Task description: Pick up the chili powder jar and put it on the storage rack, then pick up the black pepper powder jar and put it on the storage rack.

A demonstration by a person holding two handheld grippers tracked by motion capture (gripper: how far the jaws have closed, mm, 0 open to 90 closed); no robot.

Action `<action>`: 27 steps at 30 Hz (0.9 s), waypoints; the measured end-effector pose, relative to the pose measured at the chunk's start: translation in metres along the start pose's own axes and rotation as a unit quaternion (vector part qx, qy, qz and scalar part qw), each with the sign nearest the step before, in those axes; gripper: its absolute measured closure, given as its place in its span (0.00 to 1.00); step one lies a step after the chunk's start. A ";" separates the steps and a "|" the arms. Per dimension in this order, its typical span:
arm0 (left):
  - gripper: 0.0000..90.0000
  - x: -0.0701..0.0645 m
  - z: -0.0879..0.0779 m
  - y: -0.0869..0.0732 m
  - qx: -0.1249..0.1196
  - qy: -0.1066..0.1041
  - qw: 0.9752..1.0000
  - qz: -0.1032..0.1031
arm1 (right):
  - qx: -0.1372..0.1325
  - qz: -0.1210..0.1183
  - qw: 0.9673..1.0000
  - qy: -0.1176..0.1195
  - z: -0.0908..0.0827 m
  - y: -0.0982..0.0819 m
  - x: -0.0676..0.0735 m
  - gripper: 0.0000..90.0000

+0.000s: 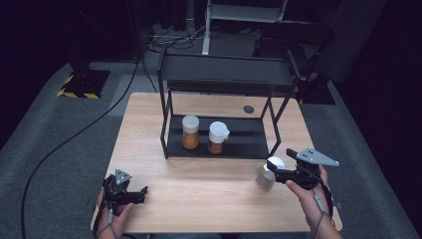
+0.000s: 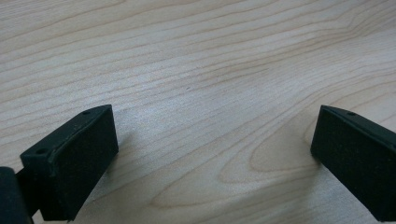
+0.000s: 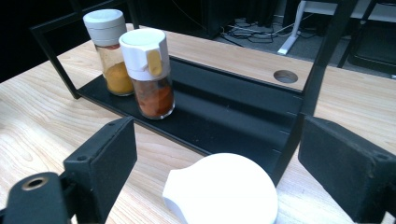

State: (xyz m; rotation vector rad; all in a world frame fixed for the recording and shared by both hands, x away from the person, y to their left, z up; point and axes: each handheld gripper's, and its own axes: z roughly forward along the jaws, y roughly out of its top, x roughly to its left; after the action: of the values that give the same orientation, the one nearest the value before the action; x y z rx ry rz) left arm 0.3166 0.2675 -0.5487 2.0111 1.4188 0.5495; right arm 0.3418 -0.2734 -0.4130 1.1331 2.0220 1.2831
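I see a black metal two-tier rack [image 1: 224, 74] on the light wooden table [image 1: 149, 124]. On its lower shelf stand a yellow-powder jar [image 1: 190, 132] and a rust-red spice jar [image 1: 217, 138], apparently not touching.

three spice jars [image 1: 267, 173], one rack [image 1: 225, 73], two hand-held grippers [image 1: 278, 167]

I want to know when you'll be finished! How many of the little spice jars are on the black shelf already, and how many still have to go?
Two jars already stand on the rack's bottom shelf: the yellow-spice jar and the red-spice jar. In hand: the right tool is open around the white lid of the third jar, which stands on the table, not yet gripped. That jar is still left to shelve. The left tool rests open.
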 end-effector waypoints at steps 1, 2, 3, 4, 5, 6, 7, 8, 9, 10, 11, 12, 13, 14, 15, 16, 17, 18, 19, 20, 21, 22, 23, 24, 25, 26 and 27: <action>0.00 0.000 0.000 0.000 0.000 0.000 1.000 0.000 | 0.000 0.001 1.000 -0.001 -0.001 -0.001 -0.001 0.13; 0.00 0.000 0.000 0.000 0.000 0.000 1.000 0.000 | -0.002 0.002 1.000 -0.001 -0.001 -0.001 -0.001 0.13; 0.00 0.000 0.000 0.000 -0.001 0.000 1.000 0.000 | -0.002 0.003 1.000 -0.001 -0.001 -0.002 -0.001 0.13; 0.00 0.000 0.000 0.000 0.000 0.000 1.000 0.000 | -0.002 0.002 1.000 -0.001 -0.002 -0.002 -0.002 0.13; 0.00 0.000 0.000 0.000 0.000 0.000 1.000 0.000 | -0.002 0.002 1.000 0.000 -0.002 -0.003 -0.002 0.13; 0.00 0.000 0.000 0.000 0.000 0.000 1.000 0.000 | -0.002 0.001 1.000 -0.001 -0.002 -0.004 -0.002 0.13; 0.00 0.000 0.000 0.000 -0.001 0.000 1.000 0.000 | 0.000 0.002 1.000 -0.001 -0.002 -0.006 -0.002 0.13; 0.00 0.000 0.000 0.000 -0.001 0.000 1.000 0.001 | 0.000 0.002 1.000 -0.001 -0.002 -0.007 -0.003 0.13; 0.00 0.000 0.000 0.000 -0.001 0.000 1.000 0.001 | 0.001 0.002 1.000 -0.001 -0.002 -0.008 -0.003 0.13; 0.00 0.000 0.000 0.000 0.000 0.000 1.000 0.000 | 0.002 0.002 1.000 -0.001 -0.002 -0.010 -0.004 0.13; 0.00 0.000 0.000 0.000 -0.001 0.000 1.000 0.001 | 0.004 0.002 1.000 -0.001 -0.003 -0.011 -0.005 0.13; 0.00 0.000 0.000 0.000 -0.001 0.000 1.000 0.000 | 0.004 0.002 1.000 -0.002 -0.002 -0.013 -0.005 0.13; 0.00 0.000 0.000 0.000 0.000 0.000 1.000 0.000 | 0.006 0.002 1.000 -0.003 -0.002 -0.015 -0.006 0.12; 0.00 0.000 0.000 0.000 -0.001 0.000 1.000 0.001 | 0.007 0.002 1.000 -0.002 -0.002 -0.017 -0.006 0.12; 0.00 0.000 0.000 0.000 -0.001 0.000 1.000 0.000 | 0.007 0.002 1.000 -0.003 -0.002 -0.019 -0.007 0.12; 0.00 0.000 0.000 0.000 0.000 0.000 1.000 0.001 | 0.008 0.002 1.000 -0.003 -0.002 -0.020 -0.007 0.12; 0.00 0.000 0.000 0.000 -0.001 0.000 1.000 0.001 | 0.010 0.001 1.000 -0.004 -0.002 -0.022 -0.007 0.12; 0.00 0.000 0.000 0.000 0.000 0.000 1.000 0.000 | 0.012 0.001 1.000 -0.003 -0.001 -0.024 -0.007 0.12; 0.00 0.000 0.000 0.000 0.000 0.000 1.000 0.000 | 0.013 0.001 1.000 -0.003 -0.001 -0.026 -0.008 0.12; 0.00 0.000 0.000 0.000 0.000 0.000 1.000 0.001 | 0.015 0.003 1.000 -0.002 0.000 -0.027 -0.008 0.12; 0.00 0.000 0.000 0.000 -0.001 0.000 1.000 0.000 | 0.016 0.004 1.000 -0.003 0.000 -0.029 -0.008 0.12; 0.00 0.000 0.000 0.000 0.000 0.000 1.000 0.000 | 0.016 0.006 1.000 -0.003 0.000 -0.030 -0.008 0.12; 0.00 0.000 0.000 0.000 0.000 0.000 1.000 0.000 | 0.017 0.006 1.000 -0.003 0.001 -0.031 -0.009 0.11; 0.00 0.000 0.000 0.000 -0.001 0.000 1.000 0.000 | 0.018 0.007 1.000 -0.003 0.001 -0.032 -0.009 0.11; 0.00 0.000 0.000 0.000 -0.001 0.000 1.000 0.000 | 0.018 0.007 1.000 -0.003 0.001 -0.034 -0.009 0.11; 0.00 0.000 0.000 0.000 -0.001 0.000 1.000 0.000 | 0.018 0.008 1.000 -0.003 0.002 -0.035 -0.009 0.11; 0.00 0.000 0.000 0.000 -0.001 0.000 1.000 0.000 | 0.019 0.008 1.000 -0.004 0.002 -0.036 -0.010 0.11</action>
State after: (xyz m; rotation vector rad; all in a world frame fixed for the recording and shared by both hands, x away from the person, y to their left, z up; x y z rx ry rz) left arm 0.3162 0.2676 -0.5487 2.0107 1.4177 0.5504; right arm 0.3345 -0.2882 -0.4467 1.1713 2.0432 1.2518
